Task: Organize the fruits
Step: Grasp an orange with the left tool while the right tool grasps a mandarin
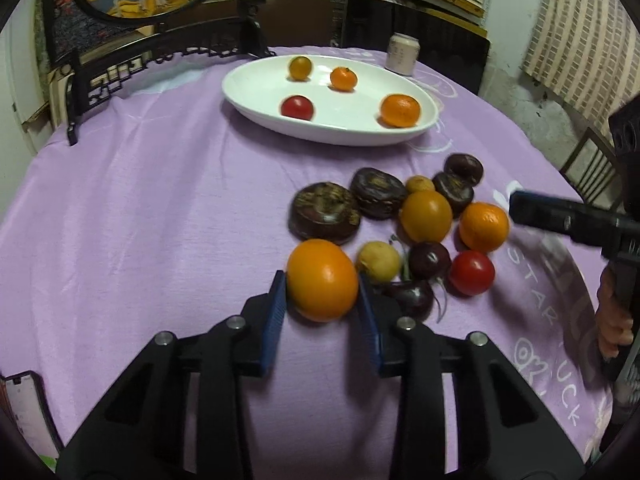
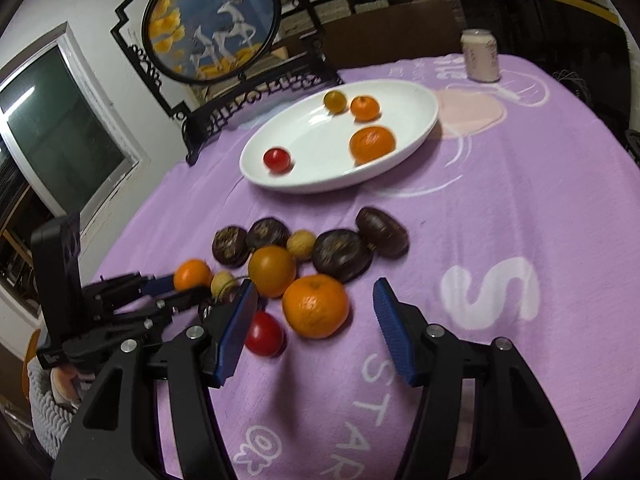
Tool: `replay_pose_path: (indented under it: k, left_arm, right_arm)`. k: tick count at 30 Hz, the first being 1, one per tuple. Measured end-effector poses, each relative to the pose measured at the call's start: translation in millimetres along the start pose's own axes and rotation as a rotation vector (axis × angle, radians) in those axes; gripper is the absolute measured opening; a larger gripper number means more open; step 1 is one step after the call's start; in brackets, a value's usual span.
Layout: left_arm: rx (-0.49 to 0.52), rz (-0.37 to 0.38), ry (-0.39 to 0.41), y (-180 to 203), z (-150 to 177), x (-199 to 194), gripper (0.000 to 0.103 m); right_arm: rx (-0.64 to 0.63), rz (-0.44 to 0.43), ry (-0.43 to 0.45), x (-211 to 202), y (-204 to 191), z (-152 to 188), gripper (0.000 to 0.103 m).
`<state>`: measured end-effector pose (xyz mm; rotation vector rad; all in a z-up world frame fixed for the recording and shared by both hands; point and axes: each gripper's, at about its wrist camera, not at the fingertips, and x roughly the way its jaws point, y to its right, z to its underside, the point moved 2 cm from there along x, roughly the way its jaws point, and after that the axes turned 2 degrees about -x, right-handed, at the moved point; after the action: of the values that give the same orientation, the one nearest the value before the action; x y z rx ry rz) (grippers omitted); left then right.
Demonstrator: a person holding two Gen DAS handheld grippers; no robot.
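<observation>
Left tool (image 1: 322, 286): your blue pads sit against both sides of the near orange (image 1: 322, 280); the jaws are clamped on it, and it lies on the purple cloth (image 1: 140, 208) at the near-left edge of the fruit pile.
Fruit pile: nearer you than the white dish (image 1: 248, 96), on the worktop; dark flat fruits at the back, a yellow-orange fruit (image 1: 426, 216) in the middle, a red tomato (image 1: 472, 272) at its near-right corner.
White dish: beyond the pile, holding four fruits: a red tomato, two oranges and a small yellow one.
Can (image 1: 403, 55): just behind the dish's right end.
Right tool (image 2: 316, 312): your jaws stand partly apart and grip nothing; a second orange (image 2: 315, 306) lies between the fingertips at the pile's near edge, and I can't tell whether the pads touch it.
Right hand (image 1: 614, 316): at the far right of the left wrist view, well right of the pile, around the tool's handle.
</observation>
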<state>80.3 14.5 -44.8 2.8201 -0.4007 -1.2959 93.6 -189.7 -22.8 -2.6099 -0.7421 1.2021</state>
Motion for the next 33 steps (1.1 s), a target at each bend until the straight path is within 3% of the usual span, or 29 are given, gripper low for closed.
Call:
replay_pose_path:
  k: [10, 14, 21, 26, 33]
  left_arm:
    - [0.004, -0.032, -0.003, -1.0, 0.8, 0.0, 0.035]
    - [0.011, -0.034, -0.012, -0.3, 2.0, 2.7, 0.035]
    - [0.004, -0.033, 0.008, -0.6, 0.3, -2.0, 0.035]
    - [-0.018, -0.015, 0.062, -2.4, -21.5, -15.6, 0.035]
    - [-0.023, -0.032, 0.089, -5.0, -83.2, 1.2, 0.035]
  right_arm:
    - [-0.051, 0.047, -0.027, 12.7, -9.0, 7.7, 0.060]
    - [-0.067, 0.061, -0.044, 21.1, -9.5, 10.3, 0.044]
    - [-0.061, 0.056, 0.005, 11.2, -8.3, 5.4, 0.040]
    - [0.003, 0.034, 0.081, -8.3, 2.6, -9.2, 0.040]
    - [0.030, 0.021, 0.095, -1.6, 9.7, -56.8, 0.040]
